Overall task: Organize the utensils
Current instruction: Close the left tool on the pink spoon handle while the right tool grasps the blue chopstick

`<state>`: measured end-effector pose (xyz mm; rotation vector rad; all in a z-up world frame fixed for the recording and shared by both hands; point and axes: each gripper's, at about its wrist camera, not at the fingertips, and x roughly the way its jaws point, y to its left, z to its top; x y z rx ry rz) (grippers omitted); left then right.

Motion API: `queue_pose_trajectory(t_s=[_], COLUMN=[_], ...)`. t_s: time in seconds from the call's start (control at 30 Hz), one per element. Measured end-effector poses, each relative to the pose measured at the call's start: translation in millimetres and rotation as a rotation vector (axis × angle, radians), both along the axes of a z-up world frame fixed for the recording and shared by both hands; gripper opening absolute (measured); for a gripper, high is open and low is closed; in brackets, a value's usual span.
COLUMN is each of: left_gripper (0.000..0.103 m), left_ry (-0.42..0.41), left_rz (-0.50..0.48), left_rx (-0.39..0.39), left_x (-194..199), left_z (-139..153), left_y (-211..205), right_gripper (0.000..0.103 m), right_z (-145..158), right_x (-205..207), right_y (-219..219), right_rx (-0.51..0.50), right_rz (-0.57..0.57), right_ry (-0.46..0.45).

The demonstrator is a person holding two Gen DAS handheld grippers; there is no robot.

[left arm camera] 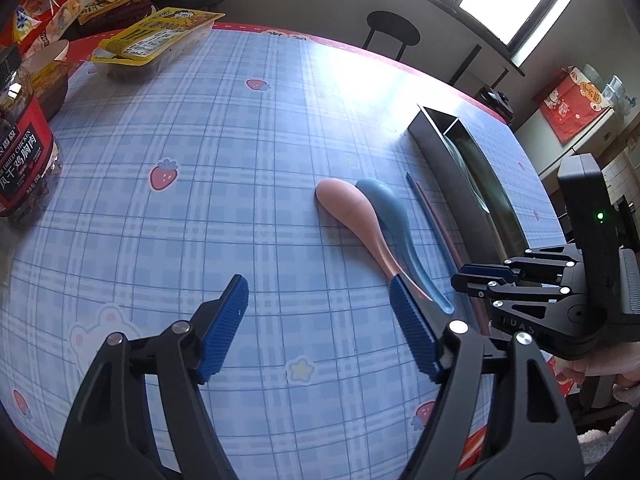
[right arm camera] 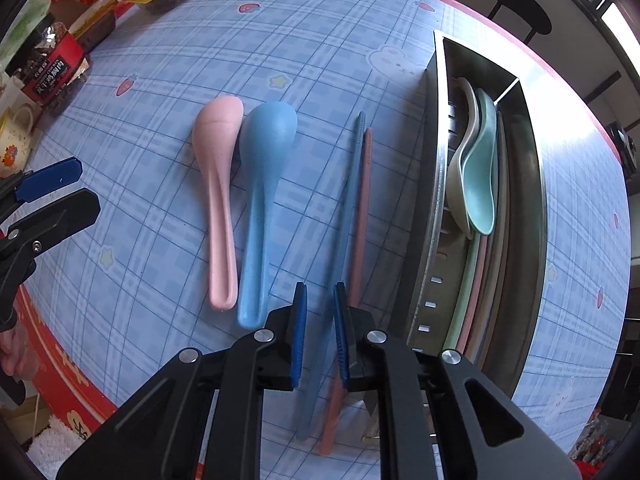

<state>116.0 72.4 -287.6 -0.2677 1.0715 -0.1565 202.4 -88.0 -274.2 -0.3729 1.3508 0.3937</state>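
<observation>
A pink spoon (right arm camera: 218, 200) and a blue spoon (right arm camera: 260, 208) lie side by side on the plaid tablecloth, bowls away from me. A blue chopstick (right arm camera: 344, 208) and a pink chopstick (right arm camera: 362, 216) lie to their right, beside a steel utensil tray (right arm camera: 436, 184) that holds a beige and a green spoon (right arm camera: 478, 176) and several chopsticks. My right gripper (right arm camera: 320, 336) hovers over the near ends of the two chopsticks, jaws narrowed around them with a gap left. My left gripper (left arm camera: 320, 328) is open and empty, its right pad by the pink spoon's (left arm camera: 352, 216) handle.
Snack packets (left arm camera: 152, 36) and a jar of dried chicken (left arm camera: 24, 160) stand at the table's far left. A black stool (left arm camera: 392, 32) stands beyond the far edge. The table's red border runs close to me in the right wrist view.
</observation>
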Motion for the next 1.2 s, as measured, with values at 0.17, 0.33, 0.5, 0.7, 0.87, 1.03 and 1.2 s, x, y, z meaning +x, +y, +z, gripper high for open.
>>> queue_pose_trajectory(t_s=[0.17, 0.33, 0.5, 0.7, 0.87, 1.03, 1.2], left_gripper=[0.072, 0.071, 0.067, 0.064, 0.061, 0.049, 0.047], left_ry=[0.002, 0.011, 0.02, 0.031, 0.048, 0.067, 0.068], left_rz=[-0.002, -0.005, -0.01, -0.016, -0.014, -0.011, -0.03], left_rx=[-0.003, -0.015, -0.028, -0.05, -0.091, -0.136, -0.138], left_x=[-0.5, -1.7, -2.0, 0.5, 5.3, 17.7, 32.9], left_z=[-0.6, -3.6, -6.5, -11.3, -17.9, -25.6, -28.5], left_y=[-0.1, -2.4, -5.4, -8.5, -10.8, -15.8, -27.4], right_gripper=[0.013, 0.008, 0.007, 0.007, 0.007, 0.007, 0.007], right_z=[-8.1, -10.0, -10.8, -15.0, -14.8, -12.4, -11.3], right_x=[7.7, 9.2, -1.2, -14.5, -23.9, -32.3, -29.7], right_y=[-1.7, -7.3, -6.5, -3.8, -11.5, -20.2, -31.9], right_rx=[-0.013, 0.014, 0.046, 0.096, 0.119, 0.148, 0.2], right_rz=[-0.017, -0.03, -0.027, -0.041, -0.059, -0.082, -0.117], right_ry=[0.013, 0.01, 0.015, 0.03, 0.024, 0.032, 0.051])
